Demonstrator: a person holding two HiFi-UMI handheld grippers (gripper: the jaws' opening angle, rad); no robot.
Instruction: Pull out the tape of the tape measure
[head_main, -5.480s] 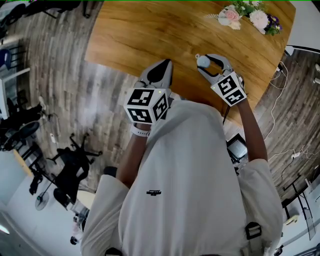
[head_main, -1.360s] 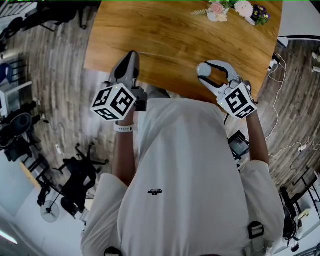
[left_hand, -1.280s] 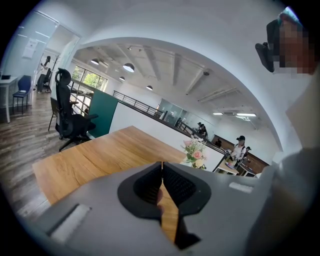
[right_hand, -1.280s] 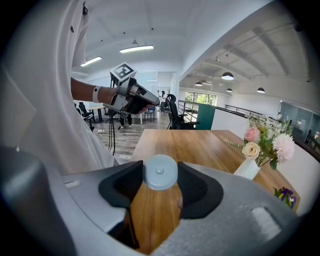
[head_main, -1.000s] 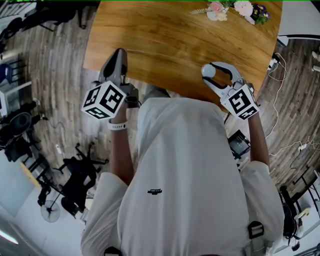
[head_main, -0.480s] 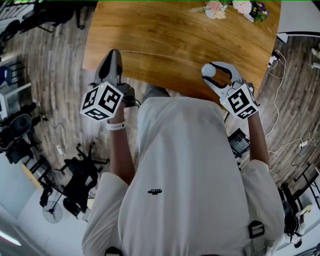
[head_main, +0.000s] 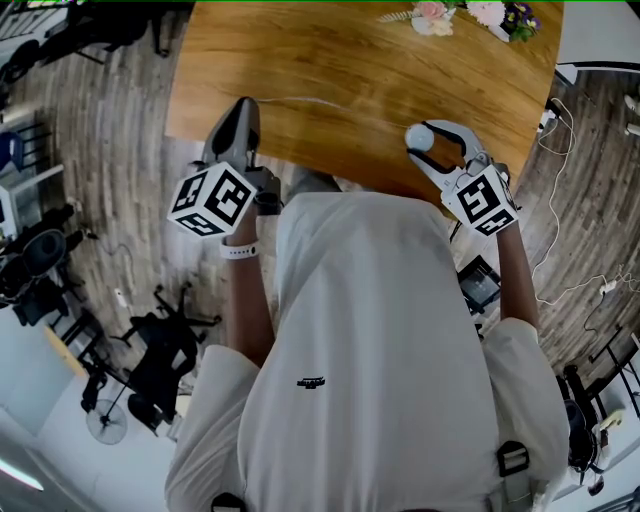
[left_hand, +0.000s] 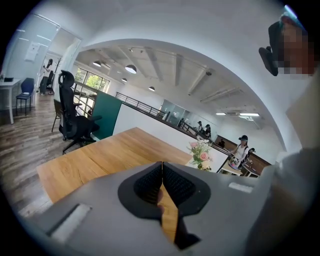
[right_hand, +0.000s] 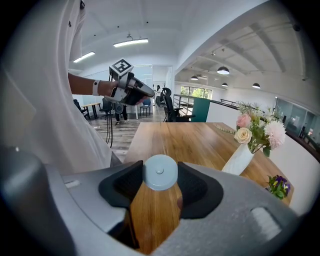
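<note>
A round pale-blue tape measure (head_main: 418, 137) hangs over the near edge of the wooden table (head_main: 350, 60), and my right gripper (head_main: 424, 131) is shut on it. In the right gripper view the tape measure (right_hand: 160, 174) fills the gap between the right gripper's (right_hand: 160, 167) pads. My left gripper (head_main: 243, 103) is far to the left, over the table's near left corner, jaws shut. A thin pale tape (head_main: 300, 101) runs from its tip toward the tape measure. The left gripper view shows the left gripper (left_hand: 162, 167) with pads pressed together; the tape between them is too thin to make out.
A vase of flowers (head_main: 440, 15) lies at the table's far edge. A black office chair (left_hand: 75, 120) stands beyond the table's left end. Cables (head_main: 560, 150) trail on the floor to the right, black gear (head_main: 150, 330) to the left. A person (left_hand: 242, 147) stands far behind.
Since the earliest frame my left gripper has moved far left, away from the right one, drawing a thin tape out. Over the last second both grippers have stayed almost still.
</note>
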